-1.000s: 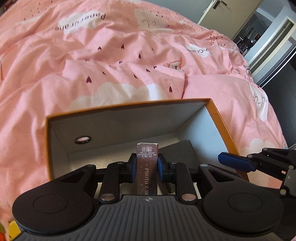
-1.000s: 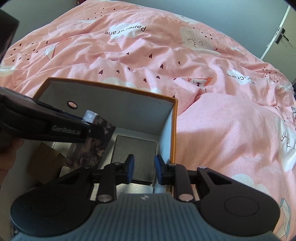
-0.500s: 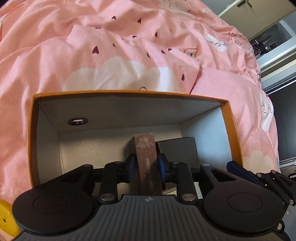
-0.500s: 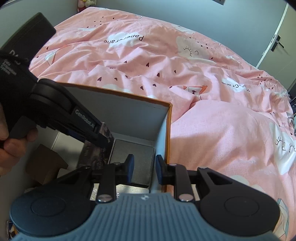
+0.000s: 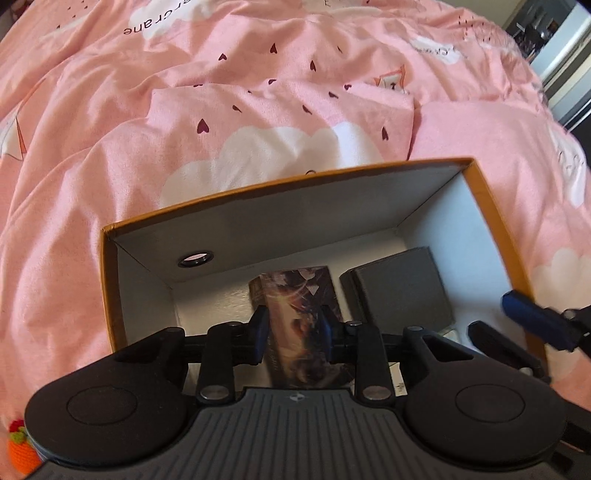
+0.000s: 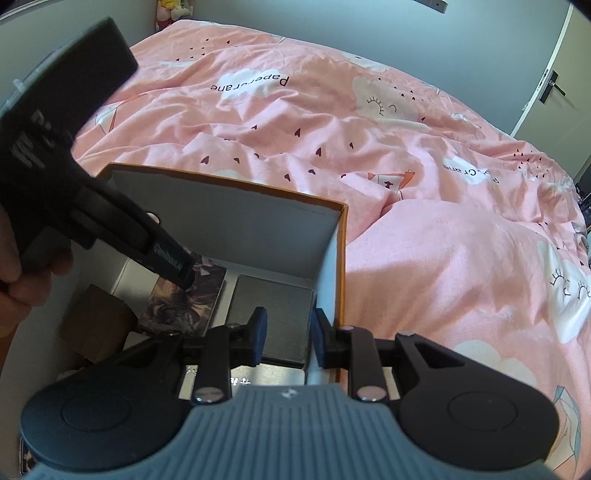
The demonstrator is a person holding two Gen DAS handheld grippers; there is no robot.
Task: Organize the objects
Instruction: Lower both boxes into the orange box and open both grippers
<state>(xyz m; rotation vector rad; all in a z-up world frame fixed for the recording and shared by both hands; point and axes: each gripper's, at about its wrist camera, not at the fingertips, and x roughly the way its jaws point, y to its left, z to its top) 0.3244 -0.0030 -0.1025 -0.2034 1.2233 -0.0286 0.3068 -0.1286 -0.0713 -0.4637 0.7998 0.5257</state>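
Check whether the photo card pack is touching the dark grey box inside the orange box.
Apart. The right wrist view shows a pale strip of floor between the photo card pack and the dark grey box in the orange box.

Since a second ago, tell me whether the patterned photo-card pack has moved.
Yes. The patterned photo-card pack went down into the orange-rimmed cardboard box and now lies flat beside the grey box.

A home bedroom: a bed covered by a rumpled pink cotton duvet printed with white clouds, small dark hearts and the word "Papercrane" (image 6: 388,147) fills the view ahead of the right hand-held gripper (image 6: 287,338). Beyond it stand plain grey walls (image 6: 332,18), a pale door with a dark lever handle (image 6: 552,86) far right, and plush toys (image 6: 170,11) in the far left corner.
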